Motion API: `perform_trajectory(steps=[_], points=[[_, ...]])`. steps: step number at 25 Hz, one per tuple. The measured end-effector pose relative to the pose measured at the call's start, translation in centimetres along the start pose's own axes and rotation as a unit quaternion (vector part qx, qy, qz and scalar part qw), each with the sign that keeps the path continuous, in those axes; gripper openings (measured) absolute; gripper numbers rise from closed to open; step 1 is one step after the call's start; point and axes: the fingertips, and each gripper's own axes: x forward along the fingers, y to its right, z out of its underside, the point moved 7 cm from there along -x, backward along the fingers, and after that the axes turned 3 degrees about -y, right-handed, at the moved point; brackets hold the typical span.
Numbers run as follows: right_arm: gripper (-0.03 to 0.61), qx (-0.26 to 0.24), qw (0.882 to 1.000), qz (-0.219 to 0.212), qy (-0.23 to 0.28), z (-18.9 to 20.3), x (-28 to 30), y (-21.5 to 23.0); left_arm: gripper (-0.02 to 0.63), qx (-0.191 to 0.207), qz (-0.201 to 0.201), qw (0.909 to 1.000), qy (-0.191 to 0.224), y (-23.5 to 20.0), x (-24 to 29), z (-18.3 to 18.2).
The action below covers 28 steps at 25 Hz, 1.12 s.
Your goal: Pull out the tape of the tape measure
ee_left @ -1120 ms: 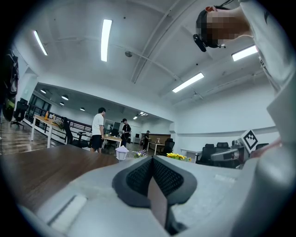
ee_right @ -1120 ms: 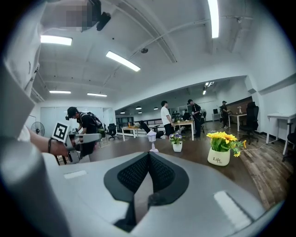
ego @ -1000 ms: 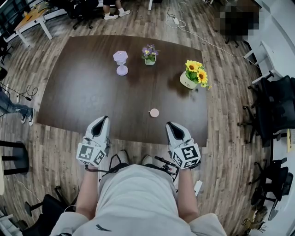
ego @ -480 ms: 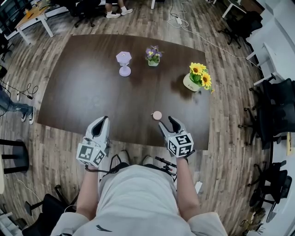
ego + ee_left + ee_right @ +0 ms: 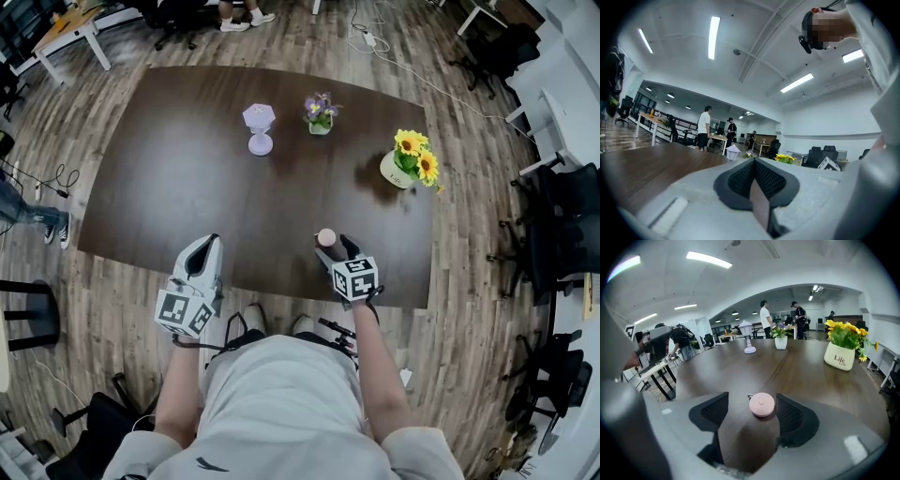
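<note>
The left tongs (image 5: pixel 207 246) are hovering at the near edge of the table (image 5: pixel 169 187), pressed together and pinching nothing. Further right, the round pink tape measure (image 5: pixel 761 404) is lying flat on the table near that edge. It is sitting between the jaws of the right tongs (image 5: pixel 751 414), which are opening, nearer the right-hand jaw.

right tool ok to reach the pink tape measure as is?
Likely yes: the right tool is opening its jaws, with the tape measure on the table between them, pads not touching it, nothing blocking.
</note>
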Motion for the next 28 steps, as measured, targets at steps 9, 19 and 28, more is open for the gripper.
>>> perform_trajectory(steps=[9,19,28], points=[[0.325,-0.006,0.998,0.025,-0.064,0.8,3.5,0.9,0.006,-0.007,-0.004,1.0000,-0.004,-1.0,0.2,0.2],[0.298,-0.015,0.996,0.046,-0.081,0.8,4.7,1.4,0.006,-0.004,-0.011,0.9999,-0.004,-1.5,-0.2,0.0],[0.264,-0.002,0.995,0.066,-0.080,0.6,4.7,1.7,0.006,-0.007,-0.011,0.9999,-0.005,-0.9,-0.5,0.5]])
